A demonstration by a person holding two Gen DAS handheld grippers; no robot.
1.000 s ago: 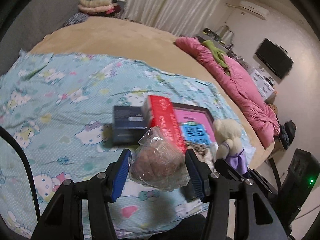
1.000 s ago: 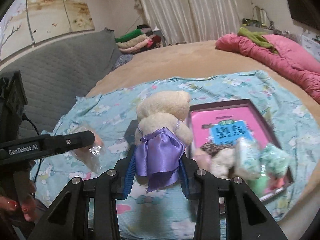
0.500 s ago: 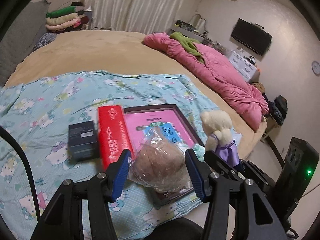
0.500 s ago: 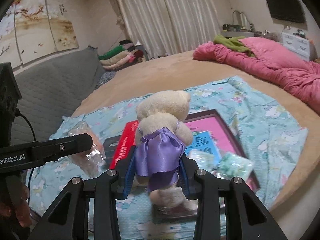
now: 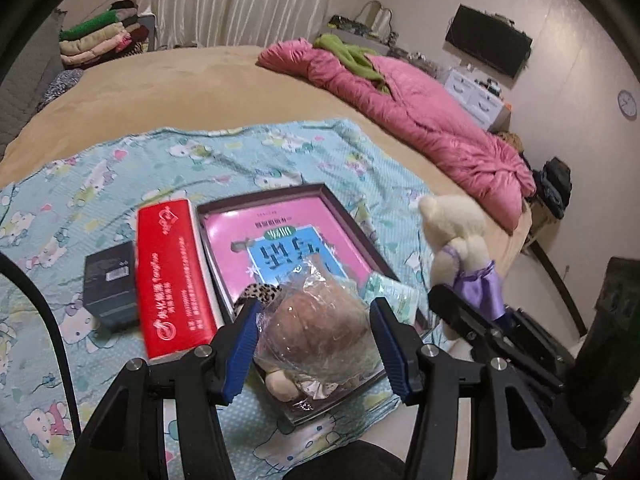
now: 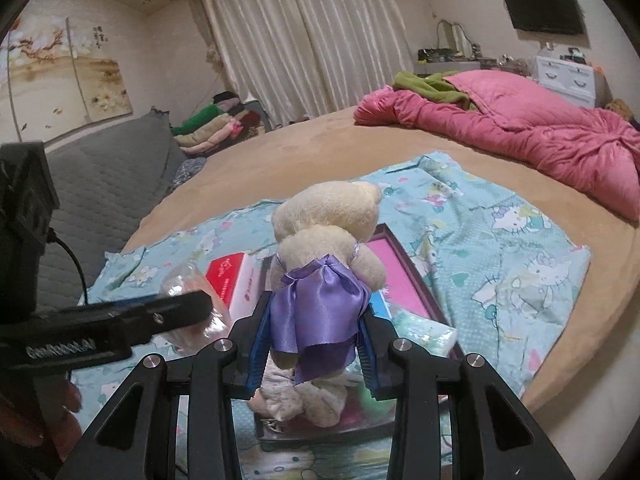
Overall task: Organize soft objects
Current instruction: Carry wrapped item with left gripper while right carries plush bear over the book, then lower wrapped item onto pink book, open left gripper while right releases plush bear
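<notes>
My left gripper (image 5: 316, 344) is shut on a brownish soft toy in clear plastic wrap (image 5: 320, 328), held over the near end of a dark-rimmed tray (image 5: 264, 196) with a pink lining. My right gripper (image 6: 314, 344) is shut on a cream teddy bear (image 6: 324, 224) by its purple satin bow and holds it upright above the same tray (image 6: 416, 280). The bear (image 5: 456, 232) also shows at the right of the left wrist view. The wrapped toy (image 6: 188, 280) shows at the left of the right wrist view. In the tray lie a green-white packet (image 5: 394, 292) and a leopard-print piece (image 5: 260, 292).
A red box (image 5: 172, 276) and a small dark box (image 5: 110, 280) lie left of the tray on the cartoon-cat blanket (image 5: 100, 184). A pink quilt (image 5: 420, 120) lies at the far right of the bed. Folded clothes (image 5: 100, 40) are stacked at the back. The bed's edge is close at the right.
Both grippers have moved to the right across the blanket with their toys still held. The wrapped toy went from beside the dark box to over the tray's near end.
</notes>
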